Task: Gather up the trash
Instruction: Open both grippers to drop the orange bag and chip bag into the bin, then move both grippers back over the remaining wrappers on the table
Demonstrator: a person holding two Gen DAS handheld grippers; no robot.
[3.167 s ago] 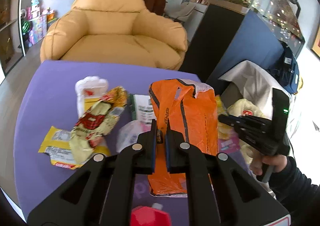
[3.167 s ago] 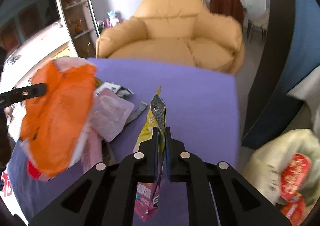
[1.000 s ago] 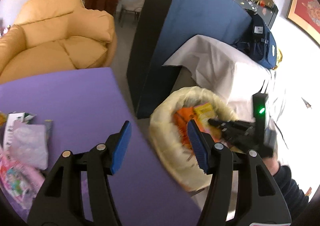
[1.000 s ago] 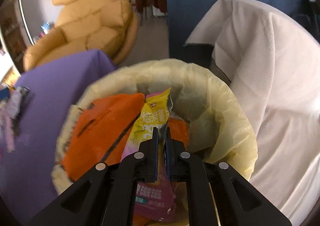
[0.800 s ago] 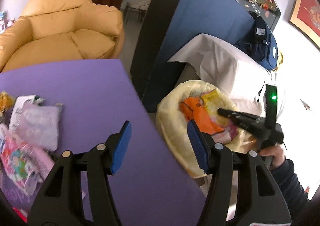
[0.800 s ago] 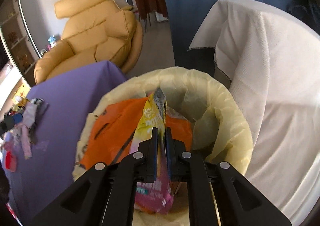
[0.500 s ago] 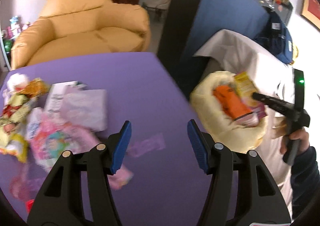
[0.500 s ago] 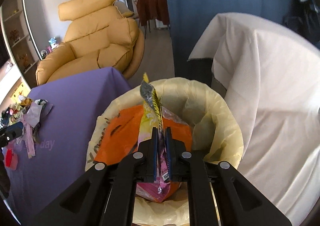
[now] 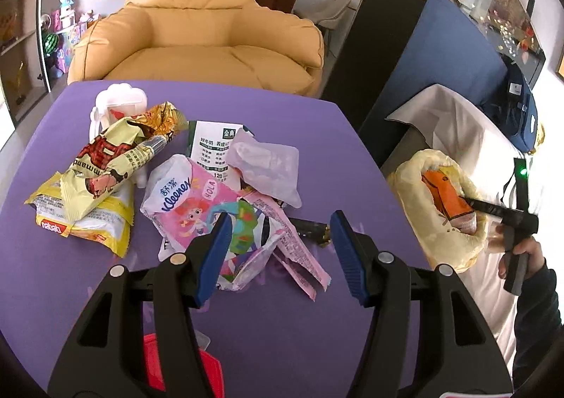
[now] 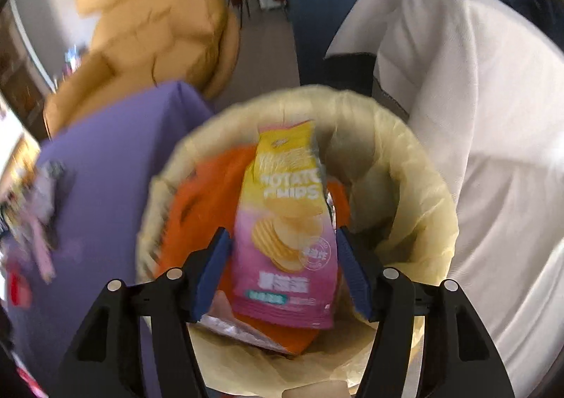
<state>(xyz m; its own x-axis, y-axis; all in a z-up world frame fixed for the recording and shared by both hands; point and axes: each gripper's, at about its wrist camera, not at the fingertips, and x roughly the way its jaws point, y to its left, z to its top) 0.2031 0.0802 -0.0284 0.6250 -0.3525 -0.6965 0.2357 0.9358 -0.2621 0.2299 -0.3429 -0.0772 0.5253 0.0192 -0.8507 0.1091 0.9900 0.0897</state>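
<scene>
Right gripper (image 10: 283,250) hangs over the trash bin (image 10: 416,193), its jaws just sprung apart; the chip bag (image 10: 285,221) lies between them, pressed by neither pad, atop the orange bag (image 10: 197,200) in the bin. Left gripper (image 9: 282,250) is open and empty above the purple table (image 9: 317,137), beside the bin. Just ahead of its fingertips lies the Kleenex pack (image 9: 197,207), long axis slanting away to the left, so the left hand is judged nearer. Beyond it sit the white wrapper (image 9: 264,165) and the yellow snack bags (image 9: 105,165)
</scene>
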